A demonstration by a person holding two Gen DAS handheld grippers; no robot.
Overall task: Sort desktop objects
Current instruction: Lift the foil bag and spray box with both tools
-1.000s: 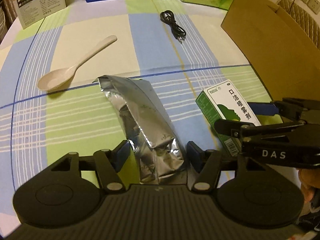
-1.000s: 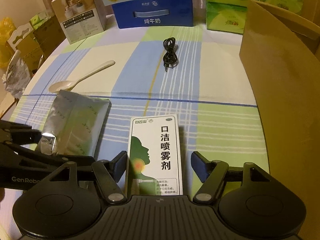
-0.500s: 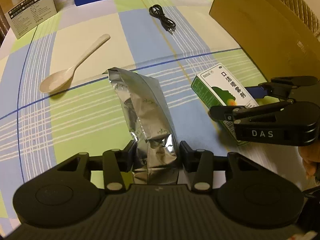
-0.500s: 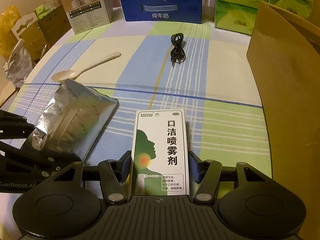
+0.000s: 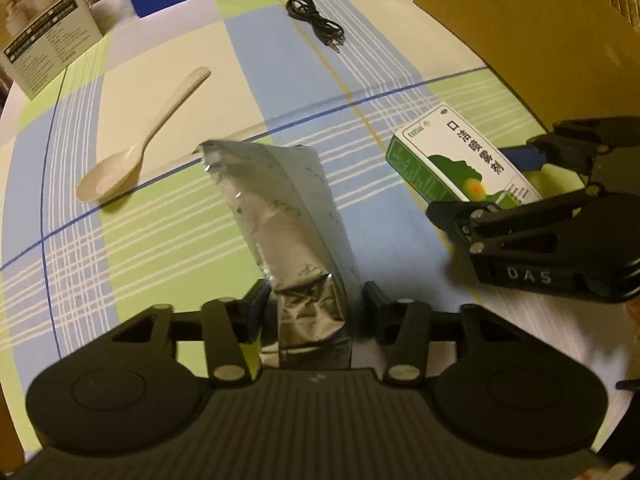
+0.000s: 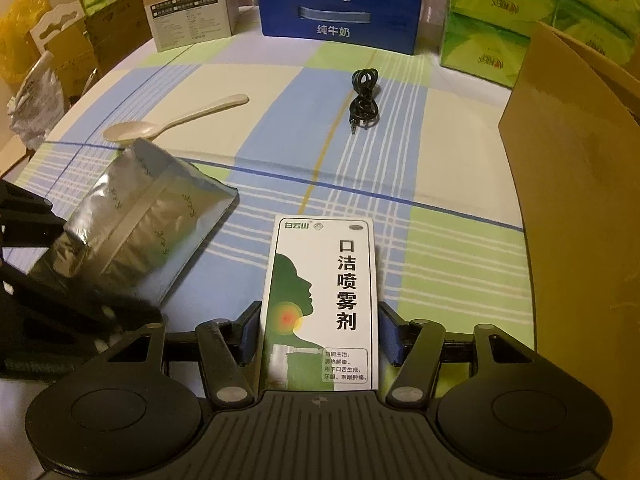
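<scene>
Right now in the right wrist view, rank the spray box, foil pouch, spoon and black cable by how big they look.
1. Foil pouch and spray box: alike, both close to the camera, so unranked.
2. Spoon.
3. Black cable, though farthest away.

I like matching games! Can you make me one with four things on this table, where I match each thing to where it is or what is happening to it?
Things:
1. silver foil bag
2. green and white spray box
3. cream spoon
4. black cable

Places or states:
A. lying loose on a pale square of the cloth, bowl end toward the foil bag
B. pinched in the right tongs
C. coiled on the blue stripe, nearest the blue milk box
D. pinched in the left tongs

Right pairs: 1-D, 2-B, 3-A, 4-C
</scene>
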